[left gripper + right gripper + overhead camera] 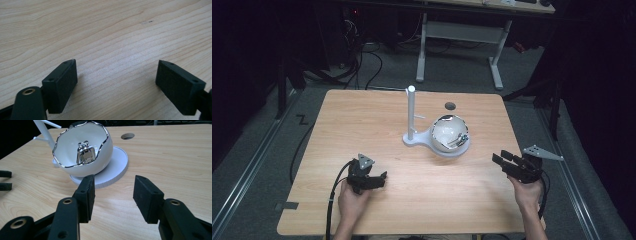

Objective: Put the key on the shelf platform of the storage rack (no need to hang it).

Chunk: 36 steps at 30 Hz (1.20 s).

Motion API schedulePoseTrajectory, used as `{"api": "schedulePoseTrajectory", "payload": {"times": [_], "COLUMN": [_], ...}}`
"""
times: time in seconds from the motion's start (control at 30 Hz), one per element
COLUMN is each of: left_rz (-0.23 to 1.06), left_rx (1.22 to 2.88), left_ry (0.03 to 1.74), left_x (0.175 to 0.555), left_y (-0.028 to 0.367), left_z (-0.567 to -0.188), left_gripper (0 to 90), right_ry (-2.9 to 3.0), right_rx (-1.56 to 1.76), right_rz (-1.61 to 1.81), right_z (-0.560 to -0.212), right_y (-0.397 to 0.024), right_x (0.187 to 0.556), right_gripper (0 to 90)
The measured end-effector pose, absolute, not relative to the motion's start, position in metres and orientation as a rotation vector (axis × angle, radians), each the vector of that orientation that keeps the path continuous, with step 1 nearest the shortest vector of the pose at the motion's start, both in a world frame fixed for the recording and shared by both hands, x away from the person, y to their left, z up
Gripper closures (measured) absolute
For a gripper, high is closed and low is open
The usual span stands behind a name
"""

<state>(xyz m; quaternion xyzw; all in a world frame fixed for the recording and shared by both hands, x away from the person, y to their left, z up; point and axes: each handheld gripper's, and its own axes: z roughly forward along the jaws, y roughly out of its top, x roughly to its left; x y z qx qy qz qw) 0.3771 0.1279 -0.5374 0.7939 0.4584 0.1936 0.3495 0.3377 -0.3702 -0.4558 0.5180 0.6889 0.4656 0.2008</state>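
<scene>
The left gripper (379, 178) is held low over the near-left part of the wooden table (362, 115); its jaws stand wide apart with bare wood grain between them, as the left gripper view shows (116, 77). The right gripper (501, 159) is held at the near-right part of the table, well apart from the left one. Its jaws are also apart, with nothing between them, and in the right gripper view (113, 191) they point toward the bowl.

The white bowl (443, 131) has a wavy, silver-edged rim shaped like a broken eggshell. It sits tilted on the round dish of a white stand (117, 167), near the centre of the table. Inside the bowl lies a small shiny metal object (86, 153); its exact kind cannot be told. A white upright post (411, 112) with short side pegs rises from the left end of the same stand, just beside the bowl.

A round hole (450, 105) is cut in the tabletop beyond the bowl. A hand (354, 200) grips each tool from the near edge. A black cable (332, 200) trails from the left gripper toward the near edge.
</scene>
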Motion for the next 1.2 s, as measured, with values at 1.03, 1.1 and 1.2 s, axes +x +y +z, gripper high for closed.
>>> {"api": "schedulePoseTrajectory", "payload": {"times": [1.03,1.1,1.2], "left_rz": [0.502,0.502,0.502], "left_rx": [2.057,2.057,2.057], "left_ry": [1.187,1.187,1.187], "left_x": [0.377,0.377,0.377], "left_y": [0.128,0.128,0.128], "left_z": [-0.537,-0.537,-0.537], "left_gripper": [18.0,18.0,18.0], "right_ry": [1.957,1.957,1.96], "right_rx": [1.483,1.494,1.491], "right_rz": [1.308,1.308,1.304], "right_z": [-0.484,-0.486,-0.49], "right_y": [-0.362,-0.361,-0.361], "right_x": [0.316,0.315,0.314], "right_gripper": [52.3,52.3,52.3]}}
